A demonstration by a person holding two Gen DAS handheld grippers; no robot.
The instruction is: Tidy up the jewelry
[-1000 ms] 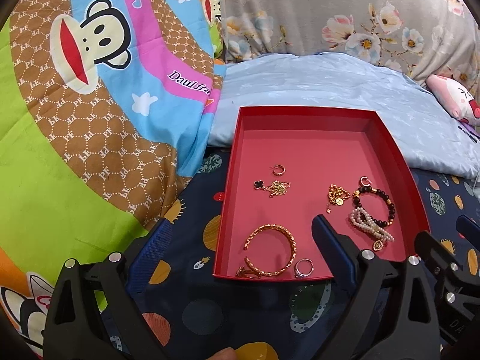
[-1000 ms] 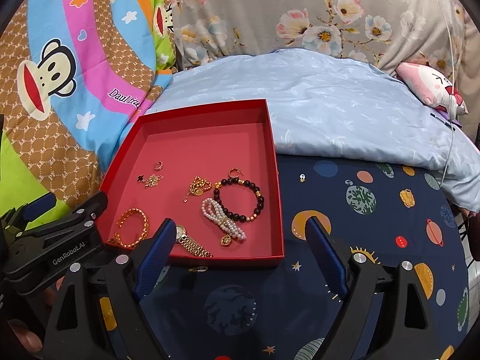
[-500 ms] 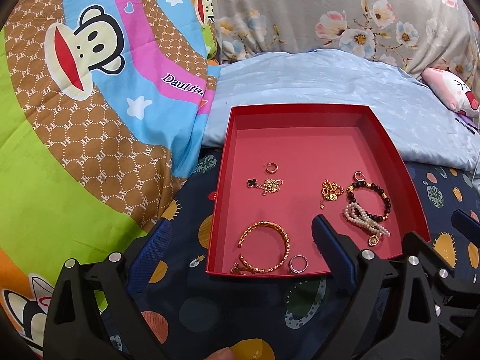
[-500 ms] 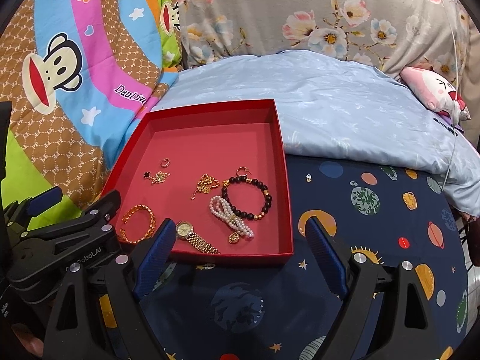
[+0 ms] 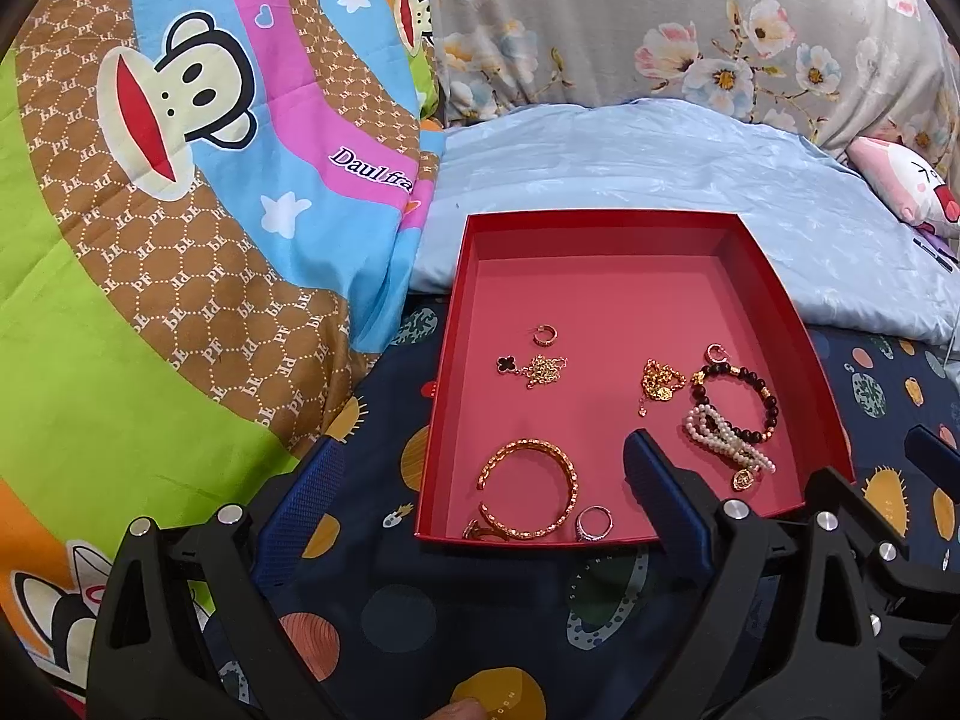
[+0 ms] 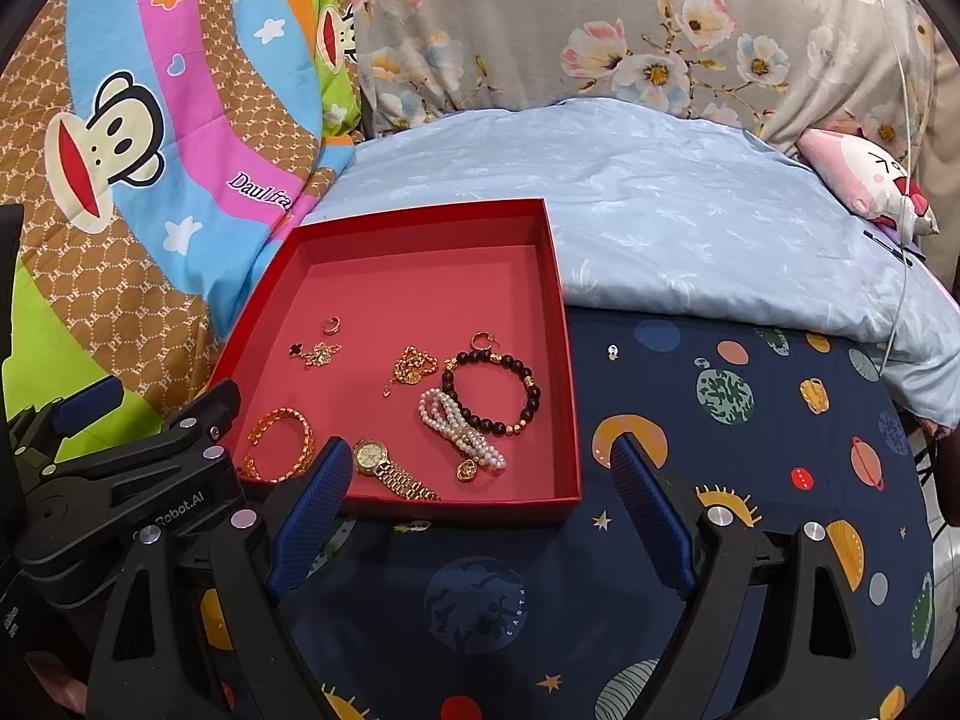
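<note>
A red tray (image 5: 600, 219) (image 6: 564, 360) lies on the dark planet-print sheet. In it lie a gold bangle (image 5: 528, 489) (image 6: 279, 447), a silver ring (image 5: 594, 523), a clover necklace (image 5: 531, 367), a gold chain (image 5: 660, 384), a dark bead bracelet (image 6: 492, 390), a pearl bracelet (image 6: 462, 429) and a gold watch (image 6: 390, 471). A tiny earring (image 6: 612, 351) lies on the sheet right of the tray. My left gripper (image 5: 483, 456) is open and empty before the tray's near edge. My right gripper (image 6: 480, 462) is open and empty at the tray's near right corner.
A colourful monkey-print quilt (image 5: 150, 240) is piled at the left. A light blue pillow (image 6: 690, 228) lies behind the tray, with a floral pillow (image 6: 600, 30) behind it. A pink plush toy (image 6: 864, 180) lies at the far right.
Both grippers have drawn back a little from the tray, which now sits further off in both views. Nothing was picked up or let go.
</note>
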